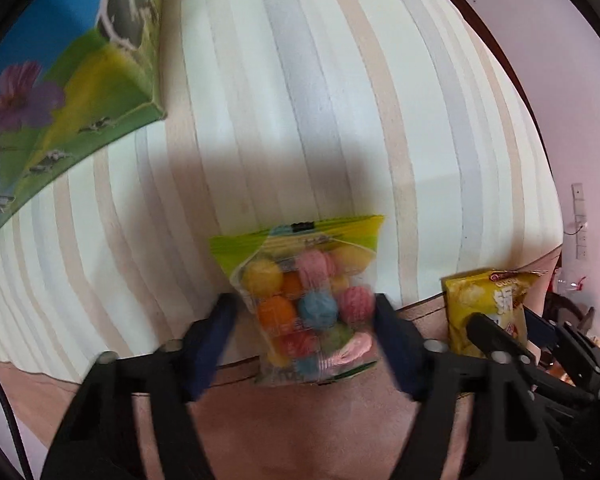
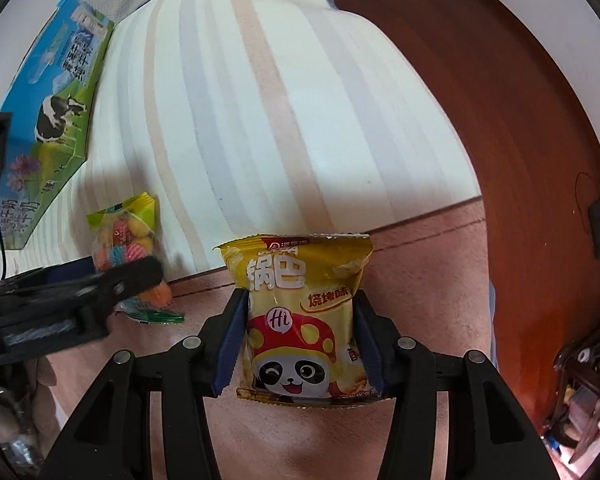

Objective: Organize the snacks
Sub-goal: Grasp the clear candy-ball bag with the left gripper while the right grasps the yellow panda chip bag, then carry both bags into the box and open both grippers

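Striped cream, grey and beige bedspread (image 1: 340, 100) over a pink bed sheet (image 2: 420, 248) fills both views; no counter in sight. Blue-and-green cardboard milk carton box (image 2: 56, 96), printed with a cow, flowers and Chinese characters, lies at the far left on the bedspread.

Right claw (image 2: 300, 340): closed on the sides of a yellow foil chip packet (image 2: 300, 312), held upright above the sheet. Print: large white characters, "烧烤味" in a small banner, "Hi" on the red cap of a panda mascot.

Left claw (image 1: 304, 320): blue pads press both sides of a clear plastic candy bag with green header (image 1: 304, 292), packed with yellow, pink, orange and blue balls. Its label is too blurred to read.

Judgement: both snacks are in hand, destination probably the box. Keep squeeze light; chips crush, the candy bag can slip. Move one claw at a time, they sit close together.
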The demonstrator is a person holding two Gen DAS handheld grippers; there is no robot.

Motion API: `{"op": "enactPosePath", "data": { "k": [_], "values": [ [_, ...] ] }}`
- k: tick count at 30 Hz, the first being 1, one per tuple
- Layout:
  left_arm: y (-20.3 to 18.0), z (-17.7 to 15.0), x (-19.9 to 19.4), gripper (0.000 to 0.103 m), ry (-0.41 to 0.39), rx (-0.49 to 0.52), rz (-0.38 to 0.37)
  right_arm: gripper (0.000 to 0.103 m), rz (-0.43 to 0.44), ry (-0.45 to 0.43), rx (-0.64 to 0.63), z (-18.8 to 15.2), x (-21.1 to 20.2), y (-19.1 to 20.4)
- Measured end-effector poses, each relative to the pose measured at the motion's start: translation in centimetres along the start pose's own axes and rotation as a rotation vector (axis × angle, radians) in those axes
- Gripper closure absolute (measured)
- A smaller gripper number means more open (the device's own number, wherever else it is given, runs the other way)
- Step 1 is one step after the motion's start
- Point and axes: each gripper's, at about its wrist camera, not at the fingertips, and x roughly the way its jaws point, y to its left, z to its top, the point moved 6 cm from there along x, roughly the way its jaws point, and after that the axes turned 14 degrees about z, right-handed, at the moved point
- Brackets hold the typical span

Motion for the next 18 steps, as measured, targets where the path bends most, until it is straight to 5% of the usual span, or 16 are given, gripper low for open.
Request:
{"op": "enactPosePath", "data": {
  "k": [8,15,18],
  "values": [
    [4.8,-4.3,-0.4,0.054,-0.029,-0.026,0.029,0.049,0.076,0.042,-0.001,-0.9,0.5,1.9],
    [14.2,-11.3,1.4,0.054,0.011,-0.185,0.101,0.049,0.105,0.153,-0.13,-3.2,4.5,8.6],
    [16.9,-13.2,2.6,0.054,0.048,-0.26,0.074,0.047,0.087,0.185,-0.168,-4.3,6.4,10.5]
  ]
}}
